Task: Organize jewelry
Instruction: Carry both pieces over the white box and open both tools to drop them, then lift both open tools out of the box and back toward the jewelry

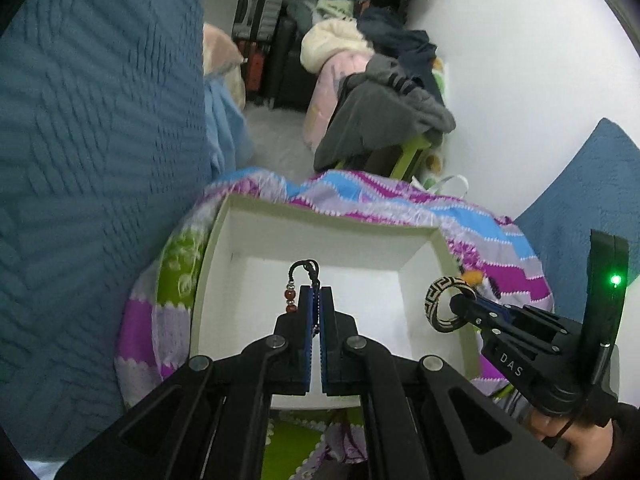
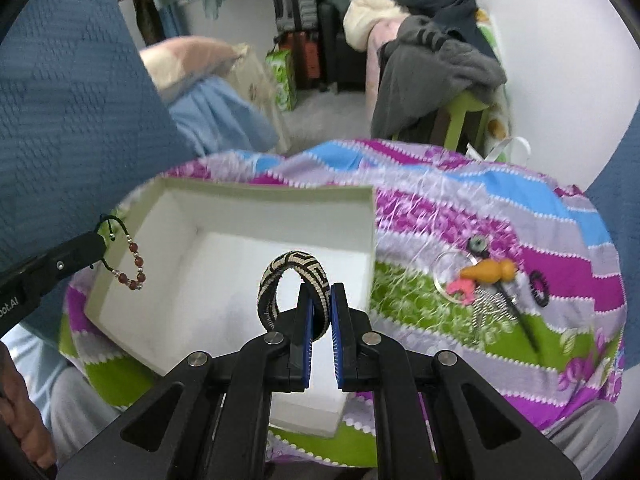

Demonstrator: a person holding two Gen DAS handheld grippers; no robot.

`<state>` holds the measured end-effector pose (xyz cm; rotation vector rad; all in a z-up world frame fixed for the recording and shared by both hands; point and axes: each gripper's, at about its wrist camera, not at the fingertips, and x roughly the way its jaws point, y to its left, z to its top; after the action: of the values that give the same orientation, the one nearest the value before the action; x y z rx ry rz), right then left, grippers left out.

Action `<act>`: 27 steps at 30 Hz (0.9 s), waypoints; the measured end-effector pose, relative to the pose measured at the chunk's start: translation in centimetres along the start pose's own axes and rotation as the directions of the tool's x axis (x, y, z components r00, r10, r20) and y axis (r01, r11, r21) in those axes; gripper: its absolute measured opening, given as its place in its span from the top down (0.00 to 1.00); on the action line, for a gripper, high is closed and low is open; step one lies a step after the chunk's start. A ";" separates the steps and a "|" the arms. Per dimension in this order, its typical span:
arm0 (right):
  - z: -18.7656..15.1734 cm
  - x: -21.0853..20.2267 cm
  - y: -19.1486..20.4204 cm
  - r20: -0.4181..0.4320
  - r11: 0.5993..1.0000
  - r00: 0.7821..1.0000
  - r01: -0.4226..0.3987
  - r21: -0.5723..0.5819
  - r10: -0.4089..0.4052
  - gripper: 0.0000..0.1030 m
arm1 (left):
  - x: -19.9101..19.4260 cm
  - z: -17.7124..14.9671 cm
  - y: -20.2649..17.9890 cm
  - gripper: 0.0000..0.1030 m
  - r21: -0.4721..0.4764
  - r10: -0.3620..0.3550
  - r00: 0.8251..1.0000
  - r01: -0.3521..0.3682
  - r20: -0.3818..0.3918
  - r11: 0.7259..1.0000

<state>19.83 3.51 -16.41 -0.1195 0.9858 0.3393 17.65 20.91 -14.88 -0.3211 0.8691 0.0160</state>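
Note:
An open white box (image 1: 224, 240) (image 2: 256, 192) sits on a striped purple, blue and green cloth. My left gripper (image 1: 320, 292) is shut on the black cord of a red-bead bracelet (image 1: 291, 296) and holds it above the box; the bracelet (image 2: 134, 268) hangs from that gripper (image 2: 102, 242) at the box's left wall in the right wrist view. My right gripper (image 2: 322, 290) is shut on a woven black-and-cream bangle (image 2: 288, 280) above the box's inside; the bangle (image 1: 444, 300) shows at that gripper (image 1: 460, 304) over the box's right rim.
Loose jewelry lies on the cloth (image 2: 460, 216) right of the box: an orange bead piece (image 2: 488, 270), a pink piece (image 2: 460, 290), a clear ring, a black ring (image 2: 540, 288), a silver fringe piece. Blue quilted fabric (image 1: 100, 140) rises at the left. Piled clothes stand behind.

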 end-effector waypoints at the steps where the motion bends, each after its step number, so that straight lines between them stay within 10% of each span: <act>1: -0.2 0.3 0.0 -0.005 1.000 1.000 0.000 -0.001 0.000 0.93 | 0.3 -0.2 0.1 1.00 -0.001 0.001 1.000 -0.001 -0.008 1.000; 11: -1.1 1.2 0.0 -0.050 1.000 0.998 -0.025 -0.008 0.025 0.91 | 1.7 -1.6 -0.2 0.97 0.013 0.024 0.999 -0.023 -0.047 1.000; 15: -0.5 -0.3 -0.1 -0.019 0.998 0.998 -0.059 -0.012 0.059 0.68 | 0.2 -0.9 -1.0 0.97 0.023 0.032 0.999 -0.032 -0.018 0.999; 27: 2.3 -8.1 -1.0 0.134 0.994 0.986 -0.086 -0.068 0.095 0.47 | -5.5 0.8 -4.1 0.96 0.008 0.052 0.995 -0.053 0.083 0.999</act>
<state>17.87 1.26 -8.46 -0.1062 0.8466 0.4556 15.29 17.89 -9.13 -0.2856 0.7953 0.0730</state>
